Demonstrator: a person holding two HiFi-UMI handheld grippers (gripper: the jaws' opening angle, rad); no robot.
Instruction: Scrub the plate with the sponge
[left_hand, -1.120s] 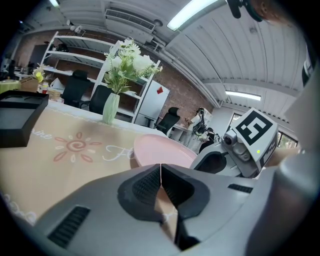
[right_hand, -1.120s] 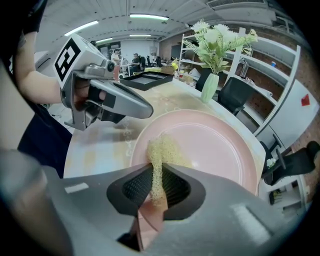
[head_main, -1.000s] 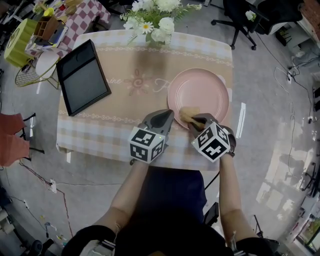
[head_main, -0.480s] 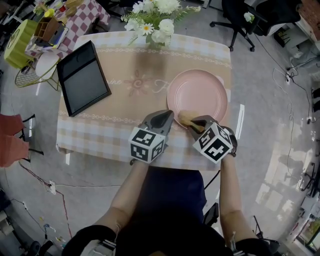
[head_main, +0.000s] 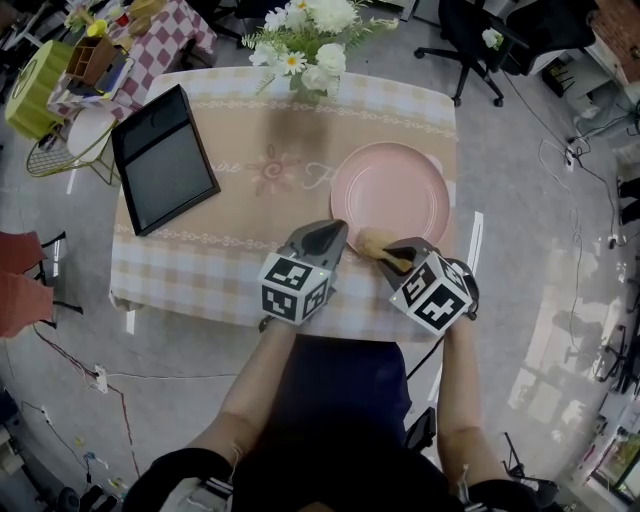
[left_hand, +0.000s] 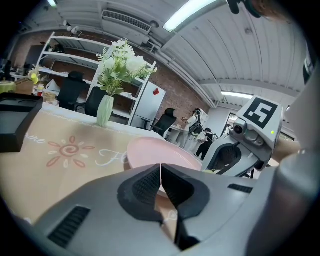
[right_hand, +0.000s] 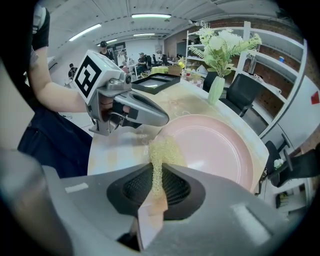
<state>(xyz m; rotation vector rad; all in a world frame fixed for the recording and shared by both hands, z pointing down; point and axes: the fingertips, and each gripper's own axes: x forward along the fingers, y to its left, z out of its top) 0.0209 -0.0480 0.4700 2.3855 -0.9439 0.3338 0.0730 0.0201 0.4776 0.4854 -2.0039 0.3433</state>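
Over the last second the right gripper (head_main: 388, 252), clamped on the yellow sponge (head_main: 372, 240), has drawn back toward the person. The sponge has slid from the pink plate's (head_main: 392, 190) inner face to its near rim, which it seems to just overhang. That reads as the end of one scrubbing stroke, with most of the plate not yet covered. The left gripper (head_main: 325, 236) rests closed and empty on the tabletop (head_main: 250, 210), just beside the plate.
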